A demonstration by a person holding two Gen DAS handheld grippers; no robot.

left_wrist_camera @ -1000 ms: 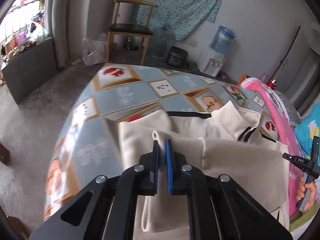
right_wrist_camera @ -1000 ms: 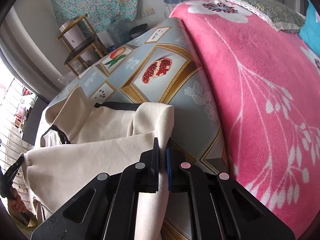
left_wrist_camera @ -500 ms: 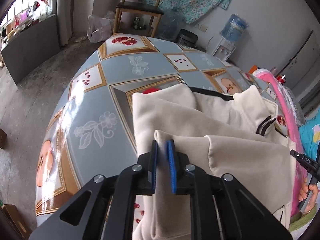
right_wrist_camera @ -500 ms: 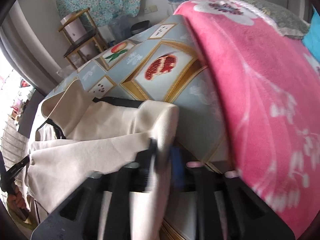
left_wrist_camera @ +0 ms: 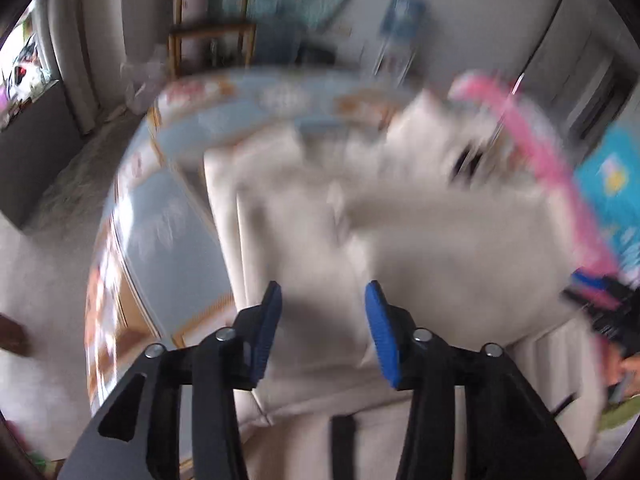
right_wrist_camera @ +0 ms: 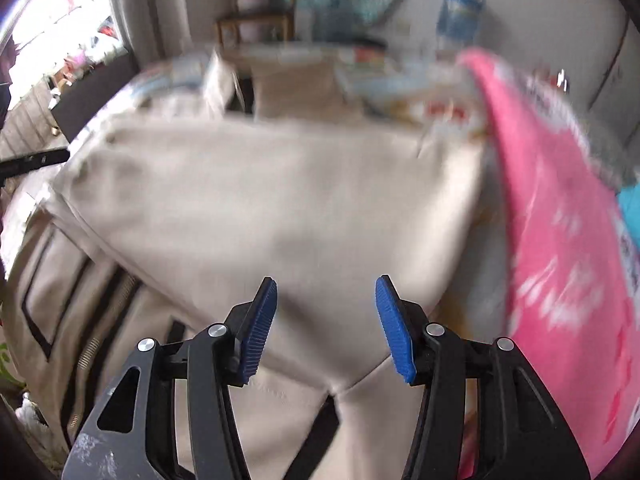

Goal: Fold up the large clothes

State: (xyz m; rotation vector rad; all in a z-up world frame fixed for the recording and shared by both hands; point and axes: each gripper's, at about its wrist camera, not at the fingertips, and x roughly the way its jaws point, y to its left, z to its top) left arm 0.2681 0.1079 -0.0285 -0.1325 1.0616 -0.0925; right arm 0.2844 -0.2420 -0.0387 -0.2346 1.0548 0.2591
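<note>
Garment (right_wrist_camera: 280, 200), cream, lies folded on the table (left_wrist_camera: 168, 232) beside a pink blanket (right_wrist_camera: 560, 240), freshly dropped: a second ago both grippers pinched its edge. Its long axis seems to run across the table, though blur hides any collar. Left gripper (left_wrist_camera: 322, 332) and right gripper (right_wrist_camera: 326, 324) opening, fingers apart, nothing between them.
</note>
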